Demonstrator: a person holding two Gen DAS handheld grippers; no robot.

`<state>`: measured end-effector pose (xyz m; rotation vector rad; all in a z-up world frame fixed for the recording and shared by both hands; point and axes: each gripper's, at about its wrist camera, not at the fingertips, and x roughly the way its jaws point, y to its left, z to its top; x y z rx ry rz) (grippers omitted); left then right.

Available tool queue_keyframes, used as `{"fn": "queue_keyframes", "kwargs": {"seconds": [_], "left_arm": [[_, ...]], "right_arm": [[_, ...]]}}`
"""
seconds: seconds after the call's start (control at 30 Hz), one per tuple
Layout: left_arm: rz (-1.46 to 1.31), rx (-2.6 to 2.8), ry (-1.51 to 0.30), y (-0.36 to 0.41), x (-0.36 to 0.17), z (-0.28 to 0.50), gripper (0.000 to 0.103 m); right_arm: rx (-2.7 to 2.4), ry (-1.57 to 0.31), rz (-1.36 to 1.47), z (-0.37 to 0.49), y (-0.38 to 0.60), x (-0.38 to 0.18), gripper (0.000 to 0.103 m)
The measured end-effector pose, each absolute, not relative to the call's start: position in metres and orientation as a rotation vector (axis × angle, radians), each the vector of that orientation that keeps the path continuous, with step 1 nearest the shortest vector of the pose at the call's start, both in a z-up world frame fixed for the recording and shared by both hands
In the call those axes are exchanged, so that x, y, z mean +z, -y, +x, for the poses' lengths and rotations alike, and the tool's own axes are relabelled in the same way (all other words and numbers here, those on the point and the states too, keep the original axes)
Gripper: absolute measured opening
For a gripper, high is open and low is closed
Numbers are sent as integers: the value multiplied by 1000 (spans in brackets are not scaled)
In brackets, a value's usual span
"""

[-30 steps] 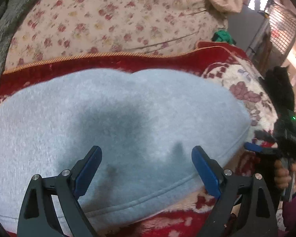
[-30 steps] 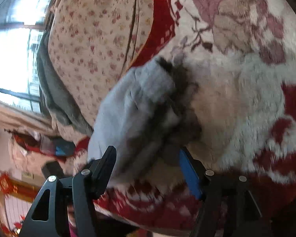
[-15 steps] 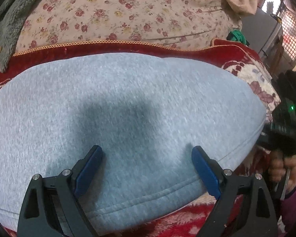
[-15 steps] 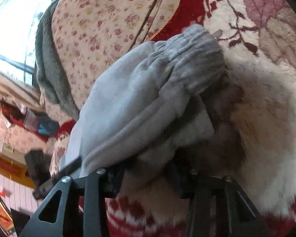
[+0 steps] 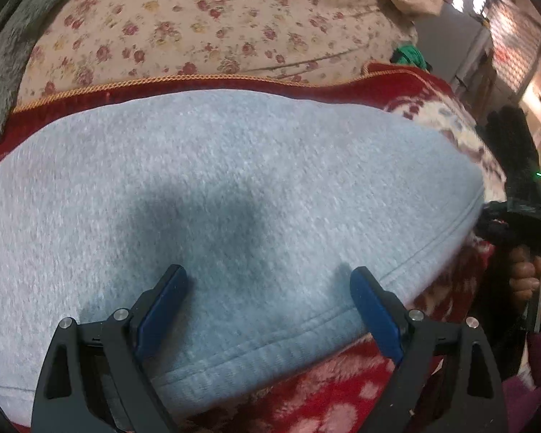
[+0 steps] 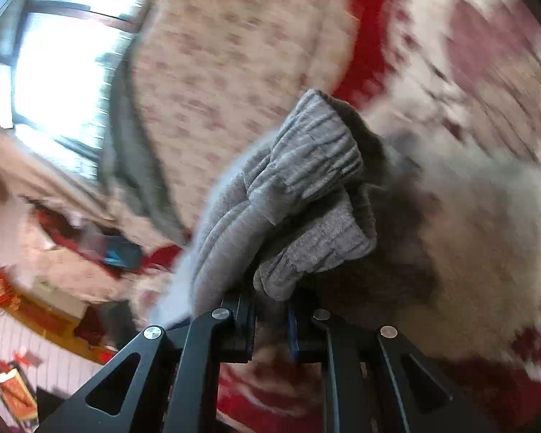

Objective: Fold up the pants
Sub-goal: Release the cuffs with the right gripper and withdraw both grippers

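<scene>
The left gripper [image 5: 267, 301] hangs wide open over the grey pants [image 5: 234, 195], low in frame, gripping nothing. The right gripper [image 6: 270, 328] has its fingers clamped on the ribbed cuffs [image 6: 306, 187] at centre frame.

Left claw [image 5: 267, 299] spread wide over grey pants [image 5: 234, 195], on red blanket [image 5: 306, 393].

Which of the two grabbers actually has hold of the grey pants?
The right gripper: its jaws are pinched shut on the ribbed cuffs of the grey pants. The left gripper hangs wide open above the cloth, gripping nothing.
</scene>
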<state>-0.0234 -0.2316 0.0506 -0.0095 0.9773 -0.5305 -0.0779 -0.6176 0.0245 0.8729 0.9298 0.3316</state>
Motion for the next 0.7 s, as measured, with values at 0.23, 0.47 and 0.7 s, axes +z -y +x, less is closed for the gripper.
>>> {"fn": "queue_keyframes", "kwargs": {"seconds": [0.23, 0.47, 0.7], "left_arm": [[90, -513, -949, 236, 69, -27, 91], [30, -503, -883, 218, 109, 18, 91], [-118, -461, -913, 210, 118, 111, 91]], "right_arm": [[210, -1055, 726, -84, 629, 37, 28], [262, -863, 535, -68, 634, 129, 37], [442, -877, 357, 42, 523, 123, 72]]}}
